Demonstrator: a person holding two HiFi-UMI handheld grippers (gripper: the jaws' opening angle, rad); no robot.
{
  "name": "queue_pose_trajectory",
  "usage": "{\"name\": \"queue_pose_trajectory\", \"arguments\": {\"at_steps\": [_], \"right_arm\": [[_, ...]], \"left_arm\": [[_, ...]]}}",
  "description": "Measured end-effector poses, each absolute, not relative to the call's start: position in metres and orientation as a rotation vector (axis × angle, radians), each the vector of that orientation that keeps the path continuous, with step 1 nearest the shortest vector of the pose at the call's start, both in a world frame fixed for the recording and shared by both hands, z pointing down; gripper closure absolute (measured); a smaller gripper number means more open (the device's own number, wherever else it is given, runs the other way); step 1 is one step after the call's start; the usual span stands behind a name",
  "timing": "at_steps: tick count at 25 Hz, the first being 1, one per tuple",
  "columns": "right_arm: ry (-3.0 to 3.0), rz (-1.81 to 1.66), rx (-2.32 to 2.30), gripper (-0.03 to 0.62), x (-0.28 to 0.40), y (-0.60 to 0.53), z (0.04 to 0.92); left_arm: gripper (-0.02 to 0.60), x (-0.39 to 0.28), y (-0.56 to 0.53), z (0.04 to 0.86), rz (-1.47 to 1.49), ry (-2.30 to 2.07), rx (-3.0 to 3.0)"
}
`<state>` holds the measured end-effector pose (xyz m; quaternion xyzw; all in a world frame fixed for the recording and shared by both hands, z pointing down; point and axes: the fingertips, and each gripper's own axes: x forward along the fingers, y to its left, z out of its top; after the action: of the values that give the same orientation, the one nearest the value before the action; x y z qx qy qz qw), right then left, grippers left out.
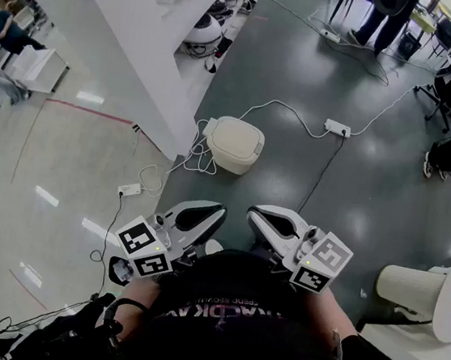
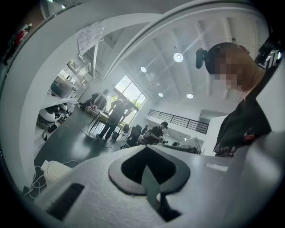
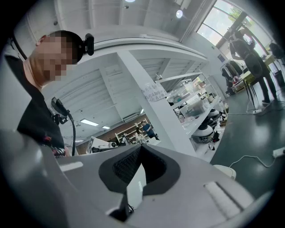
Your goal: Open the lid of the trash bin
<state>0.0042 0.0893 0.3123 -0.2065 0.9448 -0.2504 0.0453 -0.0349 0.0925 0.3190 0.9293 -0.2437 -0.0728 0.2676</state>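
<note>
The cream trash bin [image 1: 231,143] stands on the dark grey floor [image 1: 304,71] just right of a white partition [image 1: 134,58]. It is at 12 o'clock from the two grippers and well apart from them. Its lid [image 1: 236,136] is down, flat on the body.

A white cable [image 1: 287,109] runs from the bin's upper edge to a white power strip [image 1: 337,128] at the bin's 2 o'clock. Loops of cable [image 1: 191,161] lie against the bin's left side. A second power strip [image 1: 129,190] lies at its 8 o'clock.

The left gripper [image 1: 217,212] and right gripper [image 1: 255,214] are held level, close in front of the person's dark shirt [image 1: 233,315], side by side with their tips near each other. Both point towards 12 o'clock.

In the left gripper view the left gripper [image 2: 148,171] has its jaws pressed together with nothing between them, and the bin [image 2: 53,169] sits low at 8 o'clock. In the right gripper view the right gripper [image 3: 136,178] is likewise fully closed and empty, with the bin [image 3: 221,170] showing past its right edge at 4 o'clock.

In the head view, a person [image 1: 384,15] stands far off at 1 o'clock. A ribbed cream object [image 1: 408,287] lies beside a white table [image 1: 408,352] at 4 o'clock of the grippers.
</note>
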Motion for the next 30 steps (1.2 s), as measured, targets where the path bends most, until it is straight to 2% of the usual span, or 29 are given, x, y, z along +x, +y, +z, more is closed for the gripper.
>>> {"name": "queue_pose_trajectory", "arguments": {"at_steps": [30], "right_arm": [[2.814, -0.760, -0.736, 0.586, 0.021, 0.083, 0.308]], "left_arm": [[0.580, -0.035, 0.099, 0.324, -0.130, -0.693, 2.588]]}}
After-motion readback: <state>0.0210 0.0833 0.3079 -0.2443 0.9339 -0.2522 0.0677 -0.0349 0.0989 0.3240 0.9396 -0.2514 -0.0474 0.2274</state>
